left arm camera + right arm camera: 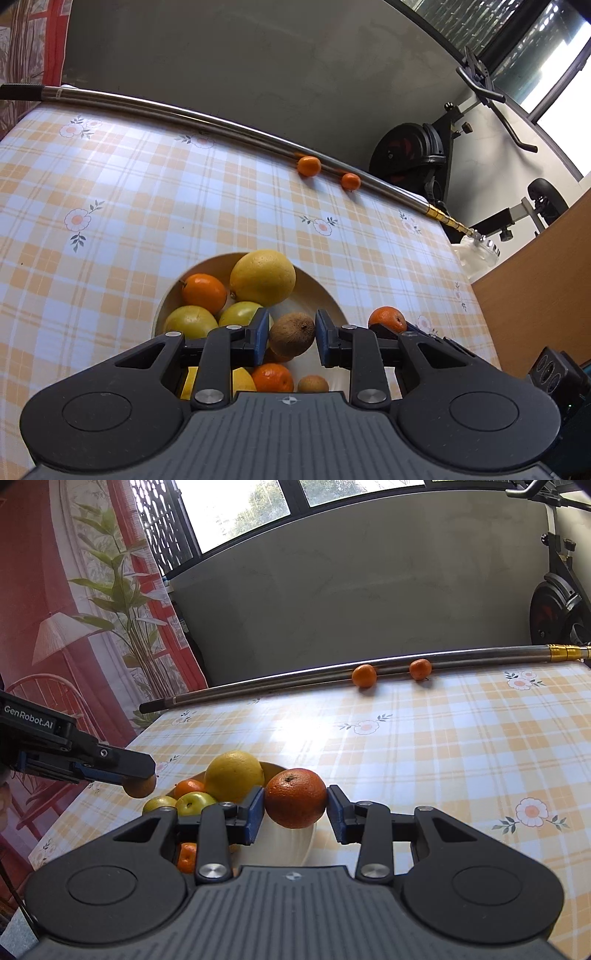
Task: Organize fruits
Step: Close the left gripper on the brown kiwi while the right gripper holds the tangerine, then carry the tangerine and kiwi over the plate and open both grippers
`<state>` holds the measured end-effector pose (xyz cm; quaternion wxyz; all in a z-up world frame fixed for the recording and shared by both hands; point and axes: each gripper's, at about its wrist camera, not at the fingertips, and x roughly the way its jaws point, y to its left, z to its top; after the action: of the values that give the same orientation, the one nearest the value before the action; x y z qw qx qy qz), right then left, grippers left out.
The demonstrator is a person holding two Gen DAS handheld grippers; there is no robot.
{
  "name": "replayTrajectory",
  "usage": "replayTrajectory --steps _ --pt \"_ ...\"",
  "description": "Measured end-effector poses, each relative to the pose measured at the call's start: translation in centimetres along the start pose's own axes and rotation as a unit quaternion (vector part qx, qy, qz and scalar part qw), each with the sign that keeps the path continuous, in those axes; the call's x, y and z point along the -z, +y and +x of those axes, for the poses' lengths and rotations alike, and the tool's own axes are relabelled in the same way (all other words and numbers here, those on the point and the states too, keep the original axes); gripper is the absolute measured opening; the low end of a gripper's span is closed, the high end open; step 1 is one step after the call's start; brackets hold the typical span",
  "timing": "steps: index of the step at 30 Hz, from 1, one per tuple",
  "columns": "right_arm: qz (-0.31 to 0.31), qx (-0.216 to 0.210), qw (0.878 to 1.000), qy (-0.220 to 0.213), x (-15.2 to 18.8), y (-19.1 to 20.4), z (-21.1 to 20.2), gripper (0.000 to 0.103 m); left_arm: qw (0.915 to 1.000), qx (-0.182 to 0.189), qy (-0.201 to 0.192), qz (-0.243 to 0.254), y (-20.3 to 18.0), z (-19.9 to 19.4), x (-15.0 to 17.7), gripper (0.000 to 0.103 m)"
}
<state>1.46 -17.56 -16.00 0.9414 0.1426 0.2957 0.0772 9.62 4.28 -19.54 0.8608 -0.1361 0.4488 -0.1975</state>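
My left gripper point(291, 334) is shut on a brown kiwi point(291, 334) and holds it over the cream bowl point(317, 291). The bowl holds a big yellow citrus point(263, 277), an orange point(204, 293), green apples point(190, 321) and more fruit below. My right gripper point(295, 803) is shut on a large orange point(295, 803) just above the bowl's right rim point(295, 849). That orange point(387, 319) also shows in the left wrist view. The left gripper point(138, 779) shows at the left of the right wrist view with its brown fruit point(140, 786).
Two small tangerines point(309, 165) point(350, 181) lie at the table's far edge against a long metal pole point(184, 114). The checked tablecloth point(461, 738) covers the table. An exercise bike point(417, 151) stands beyond. A wooden panel point(535, 295) is at the right.
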Motion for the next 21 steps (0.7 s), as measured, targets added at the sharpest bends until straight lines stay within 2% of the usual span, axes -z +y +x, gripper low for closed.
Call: replayTrajectory --steps 3,11,21 --pt "-0.010 -0.005 1.000 0.007 0.7 0.8 -0.5 0.039 0.9999 0.000 0.014 0.005 0.1 0.1 1.3 0.029" --pt "-0.013 -0.017 0.999 0.042 2.9 1.8 -1.2 0.039 0.9997 0.012 0.020 0.007 -0.2 -0.3 4.1 0.029" --pt "-0.016 -0.020 0.999 0.042 3.9 2.8 -1.6 0.039 0.9993 0.002 0.038 0.006 -0.3 1.0 6.0 0.029"
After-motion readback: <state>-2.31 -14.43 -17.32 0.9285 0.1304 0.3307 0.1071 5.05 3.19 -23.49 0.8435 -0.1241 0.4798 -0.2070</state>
